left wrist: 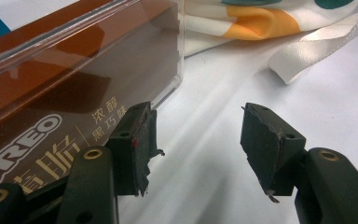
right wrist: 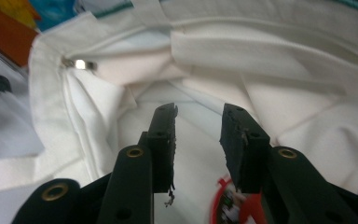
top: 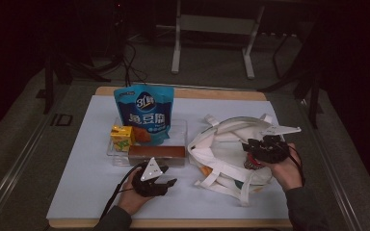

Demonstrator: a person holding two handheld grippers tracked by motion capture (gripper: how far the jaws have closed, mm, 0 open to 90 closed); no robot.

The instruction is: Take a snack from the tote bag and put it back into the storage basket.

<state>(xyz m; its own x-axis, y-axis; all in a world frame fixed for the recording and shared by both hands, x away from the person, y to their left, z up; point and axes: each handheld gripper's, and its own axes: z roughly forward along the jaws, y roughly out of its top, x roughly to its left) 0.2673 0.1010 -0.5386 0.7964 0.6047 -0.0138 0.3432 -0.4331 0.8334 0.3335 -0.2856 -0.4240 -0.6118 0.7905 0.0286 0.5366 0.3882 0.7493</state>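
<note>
Right gripper (right wrist: 198, 140) inside white bag (top: 231, 144) mouth, jaws parted, empty; red item (right wrist: 228, 205) below. Left gripper (left wrist: 196, 144) agape, gripping nothing, beside brown Oreo box (left wrist: 60, 93) on counter (top: 77, 192). Advice: grasp box mid-length, squarely, lift clear, lower into held-open bag.

Brown box (left wrist: 51, 93) reads "OREO"; blue pouch (top: 144, 114) perhaps "31".

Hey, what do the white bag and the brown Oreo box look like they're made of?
The white bag looks like soft woven fabric, matte: it folds and creases, with stitched hems and flat ribbon-like straps. The brown Oreo box seems to be printed card inside a clear, glossy plastic sleeve: sharp see-through edges and bright reflections show on it. Whether the inner layer is card or film is unclear.
</note>
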